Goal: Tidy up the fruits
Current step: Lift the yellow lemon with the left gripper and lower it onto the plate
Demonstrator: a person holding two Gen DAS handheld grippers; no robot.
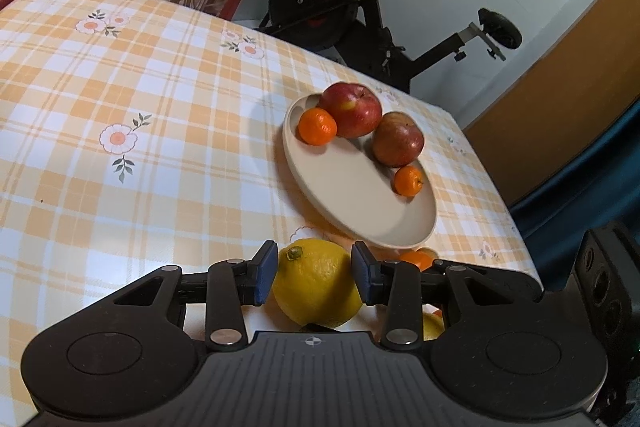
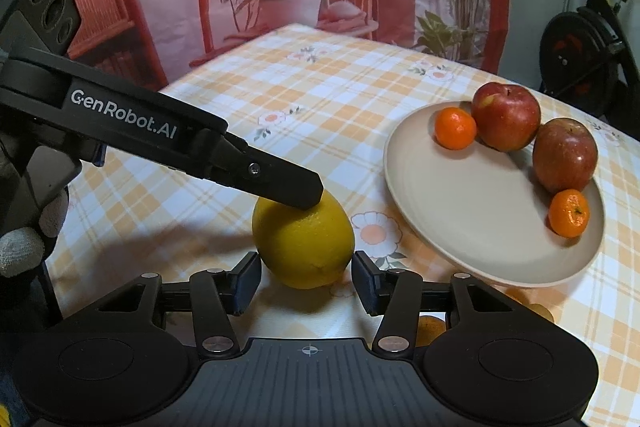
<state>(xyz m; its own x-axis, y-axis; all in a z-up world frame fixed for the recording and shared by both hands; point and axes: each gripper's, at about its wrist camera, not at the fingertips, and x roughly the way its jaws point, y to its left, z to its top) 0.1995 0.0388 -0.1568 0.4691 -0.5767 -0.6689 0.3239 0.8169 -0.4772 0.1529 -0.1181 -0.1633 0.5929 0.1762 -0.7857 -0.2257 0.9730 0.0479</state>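
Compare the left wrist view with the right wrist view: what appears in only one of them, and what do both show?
Only the left wrist view: the left hand-held gripper from behind, blue pads pressed on both sides of the large yellow lemon, and the whole black exercise bike.

Only the right wrist view: that gripper seen side-on, and a gloved hand.

Both: the lemon, the round beige plate holding two red apples and two small orange tangerines, and the orange checked tablecloth.
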